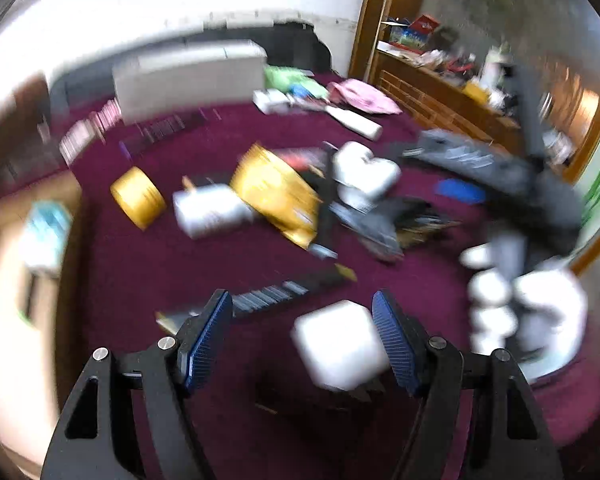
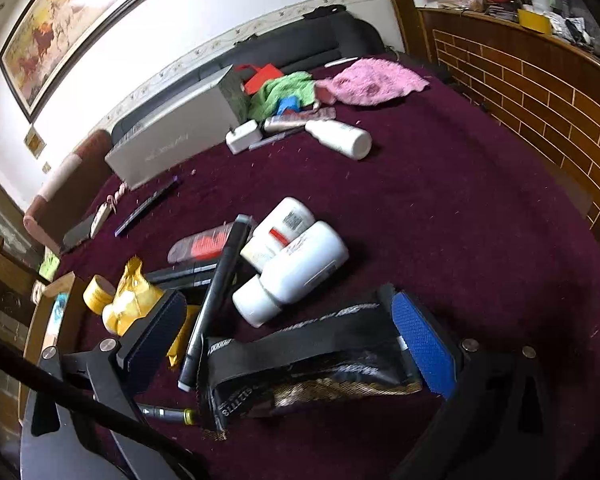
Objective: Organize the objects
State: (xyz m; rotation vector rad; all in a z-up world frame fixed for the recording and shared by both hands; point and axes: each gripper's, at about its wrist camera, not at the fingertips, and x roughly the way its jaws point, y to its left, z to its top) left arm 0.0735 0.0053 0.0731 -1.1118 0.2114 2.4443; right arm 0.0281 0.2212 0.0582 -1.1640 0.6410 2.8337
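A maroon cloth covers the table [image 2: 440, 208]. My left gripper [image 1: 302, 320] is open; a white box [image 1: 338, 346] lies by its right pad [image 1: 392, 336], blurred by motion, and I cannot tell whether they touch. My right gripper [image 2: 296, 328] is open, low over a black foil pouch [image 2: 308, 372] that lies between its fingers. Beside the pouch lie a black marker [image 2: 216, 300], two white bottles [image 2: 296, 268], a yellow pouch [image 2: 134, 300] and a yellow tape roll [image 2: 96, 292]. The other gripper and a white-gloved hand [image 1: 532, 312] show at the right of the left wrist view.
A long grey box [image 2: 172, 132], a white charger [image 2: 242, 137], a lying white bottle [image 2: 340, 138], green [image 2: 286, 90] and pink [image 2: 374, 78] towels sit at the far side. A wooden tray [image 2: 44, 312] is at the left edge. A brick-pattern counter [image 2: 532, 80] stands on the right.
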